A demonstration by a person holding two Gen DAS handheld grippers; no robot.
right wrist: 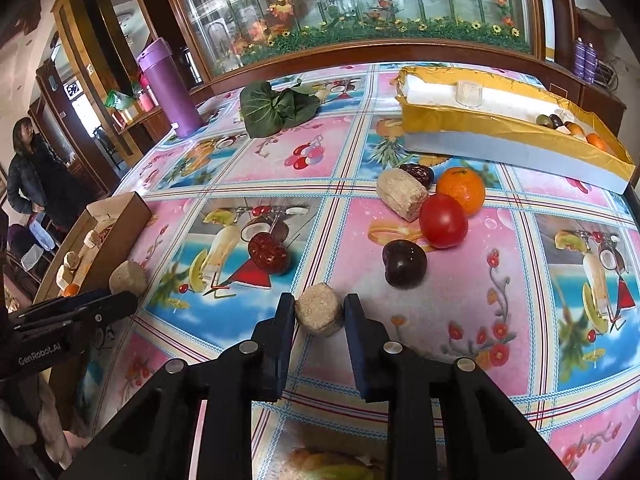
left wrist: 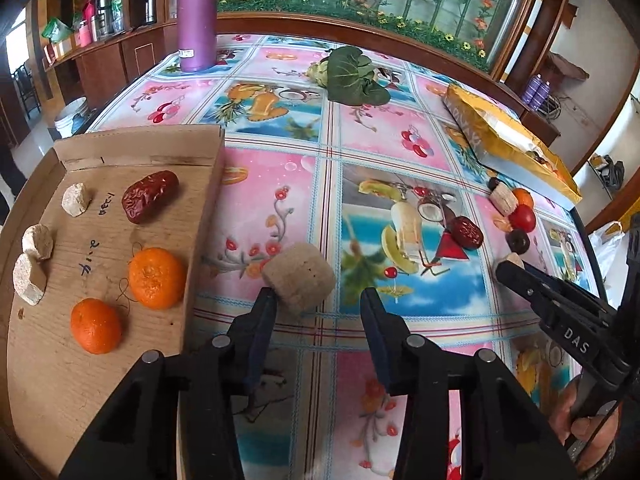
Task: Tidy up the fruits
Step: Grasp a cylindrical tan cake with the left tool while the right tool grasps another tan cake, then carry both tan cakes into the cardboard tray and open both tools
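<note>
A table (right wrist: 328,128) under a glossy fruit-print cloth fills the room; behind it runs a wood-framed glass panel (right wrist: 360,4) painted with bamboo and flowers, wooden cabinets (left wrist: 104,52) at left, daylight beyond

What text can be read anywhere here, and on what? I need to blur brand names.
"DAS": on the right gripper.
"GenRobot.AI": on the left gripper.
Handwritten marks inside the cardboard tray: not readable.
White label on the purple bottle: too small to read.

tray (left wrist: 100,148): 2 oranges (left wrist: 157,277) | 3 tan chunks (left wrist: 38,241) | 1 red date (left wrist: 150,196)
</note>
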